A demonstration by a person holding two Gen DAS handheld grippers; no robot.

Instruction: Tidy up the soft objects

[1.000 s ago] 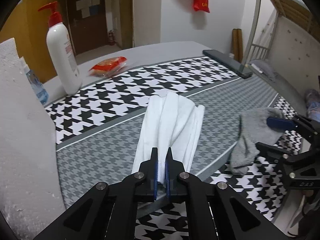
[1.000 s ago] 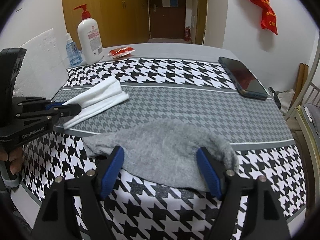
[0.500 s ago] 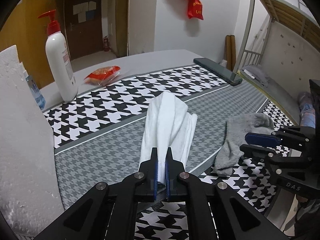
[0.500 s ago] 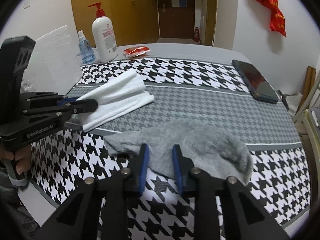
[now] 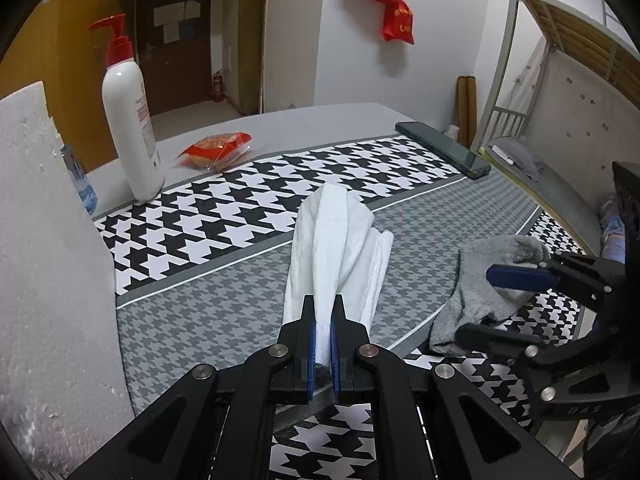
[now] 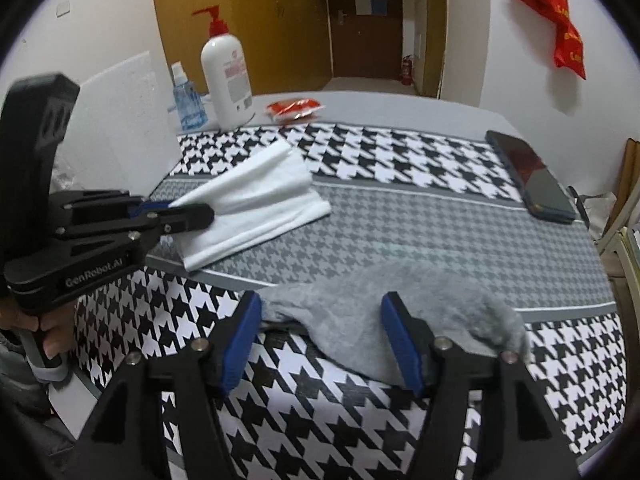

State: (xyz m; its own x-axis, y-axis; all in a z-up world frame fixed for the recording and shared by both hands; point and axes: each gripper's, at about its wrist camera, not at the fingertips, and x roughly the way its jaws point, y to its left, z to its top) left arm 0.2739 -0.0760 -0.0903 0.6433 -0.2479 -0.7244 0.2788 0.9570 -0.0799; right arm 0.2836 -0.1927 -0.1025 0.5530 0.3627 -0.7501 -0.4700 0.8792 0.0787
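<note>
A folded white cloth [image 5: 340, 248] lies on the grey band of the houndstooth mat [image 5: 208, 320], its near end pinched and raised a little by my left gripper [image 5: 323, 316], which is shut on it. The right wrist view shows the same white cloth [image 6: 260, 204] with the left gripper [image 6: 192, 216] clamped on its end. A grey sock [image 6: 384, 312] lies crumpled near the table's front edge. My right gripper [image 6: 322, 320] straddles the sock's left half; its jaws are opening and the pads stand clear of the fabric. From the left wrist view the grey sock [image 5: 480, 288] and right gripper [image 5: 496, 304] sit at the right.
A white pump bottle [image 6: 226, 76], a small blue bottle [image 6: 186, 100] and a red snack packet [image 6: 294, 108] stand at the table's far side. A dark phone [image 6: 528, 178] lies at the right. A white foam block [image 5: 44, 264] rises at the left. A hand [image 6: 36, 332] holds the left gripper's handle.
My right gripper closed to a narrow gap on the sock's edge half a second ago and has since opened wide. The sock is more bunched. The left gripper stays clamped on the white cloth.
</note>
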